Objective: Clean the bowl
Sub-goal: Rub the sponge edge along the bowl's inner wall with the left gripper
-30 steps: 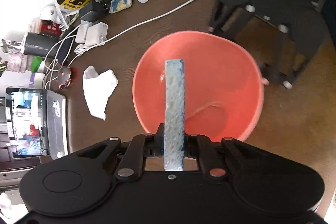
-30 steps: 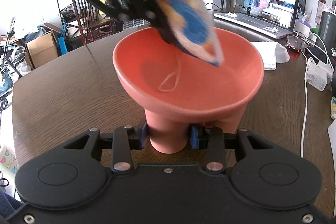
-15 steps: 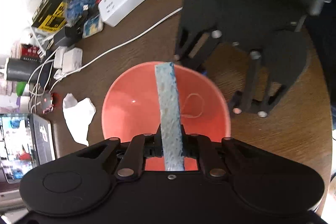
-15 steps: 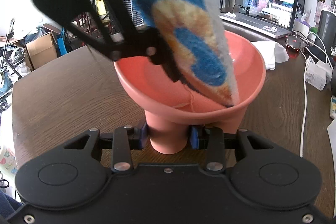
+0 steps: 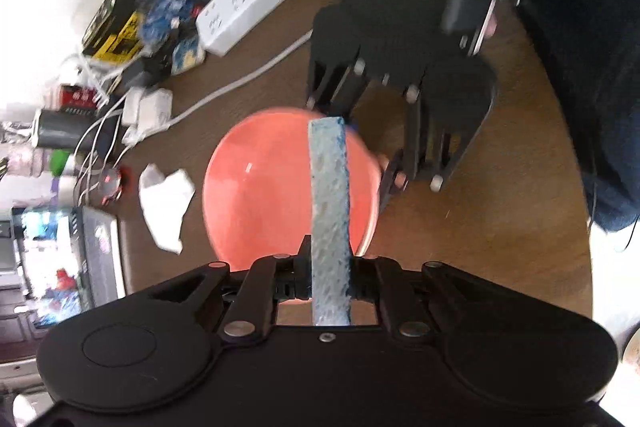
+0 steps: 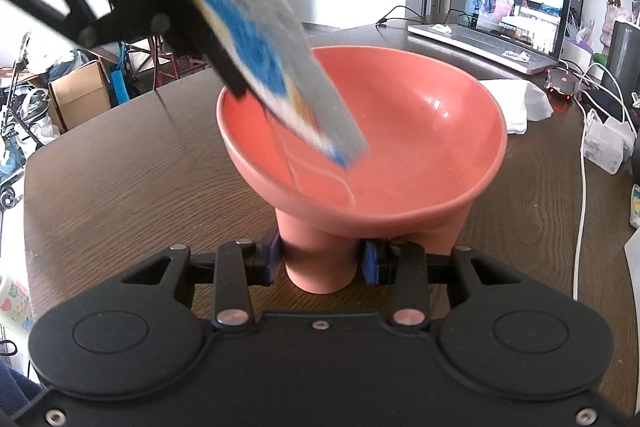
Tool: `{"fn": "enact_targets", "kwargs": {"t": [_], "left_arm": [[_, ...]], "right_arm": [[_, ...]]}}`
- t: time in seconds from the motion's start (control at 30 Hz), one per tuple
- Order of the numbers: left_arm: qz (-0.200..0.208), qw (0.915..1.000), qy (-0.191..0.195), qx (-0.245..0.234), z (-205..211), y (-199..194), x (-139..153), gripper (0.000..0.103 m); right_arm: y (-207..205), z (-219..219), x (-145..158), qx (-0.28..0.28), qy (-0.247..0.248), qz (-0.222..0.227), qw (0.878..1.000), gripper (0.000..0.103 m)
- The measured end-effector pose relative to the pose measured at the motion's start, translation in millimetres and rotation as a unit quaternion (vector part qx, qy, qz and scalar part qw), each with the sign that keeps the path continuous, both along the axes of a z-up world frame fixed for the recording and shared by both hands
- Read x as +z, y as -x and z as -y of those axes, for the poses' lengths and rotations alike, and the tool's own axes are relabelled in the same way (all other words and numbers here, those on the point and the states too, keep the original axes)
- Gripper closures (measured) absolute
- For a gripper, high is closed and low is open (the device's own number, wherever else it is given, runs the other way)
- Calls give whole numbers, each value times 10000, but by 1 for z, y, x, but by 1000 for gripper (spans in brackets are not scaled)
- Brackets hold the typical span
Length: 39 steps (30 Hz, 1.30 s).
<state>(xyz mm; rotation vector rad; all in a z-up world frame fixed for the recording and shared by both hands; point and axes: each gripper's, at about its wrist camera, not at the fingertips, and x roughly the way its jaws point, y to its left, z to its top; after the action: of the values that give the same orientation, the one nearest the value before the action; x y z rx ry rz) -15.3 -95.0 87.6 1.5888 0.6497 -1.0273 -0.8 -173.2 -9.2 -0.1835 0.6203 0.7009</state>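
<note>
Sponge [image 6: 276, 67] lifted higher, bowl [image 6: 400, 131] holds thread

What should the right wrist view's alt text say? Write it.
The right gripper clamps the foot of a coral bowl on a wooden table, while a blue sponge held by the left gripper reaches into it.

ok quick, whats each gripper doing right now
Left gripper: closed on the sponge, held over the bowl.
Right gripper: closed on the bowl's foot, steadying it on the table.
</note>
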Motion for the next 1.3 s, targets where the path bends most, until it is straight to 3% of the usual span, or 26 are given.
{"fn": "enact_targets", "kwargs": {"t": [0.27,0.47,0.73,0.97,1.07,1.3], "left_arm": [[209,9996,84,193,0,-39,-5,92],[293,9979,529,219,18,-65,-6,92],[145,9964,747,-381,41,-34,-15,92],[-118,9965,524,-641,39,-5,-29,92],[-156,9972,455,-578,29,2,-37,92],[-370,9956,853,-154,13,9,-30,93]], "right_arm": [[0,0,0,-1,11,7,10000,60],[0,0,0,-3,6,3,10000,60],[0,0,1,-42,-2,-7,10000,60],[-3,-1,1,-34,-20,-12,10000,60],[-4,-2,1,-16,-18,-5,10000,60],[-4,-4,1,216,-36,-18,9998,60]]}}
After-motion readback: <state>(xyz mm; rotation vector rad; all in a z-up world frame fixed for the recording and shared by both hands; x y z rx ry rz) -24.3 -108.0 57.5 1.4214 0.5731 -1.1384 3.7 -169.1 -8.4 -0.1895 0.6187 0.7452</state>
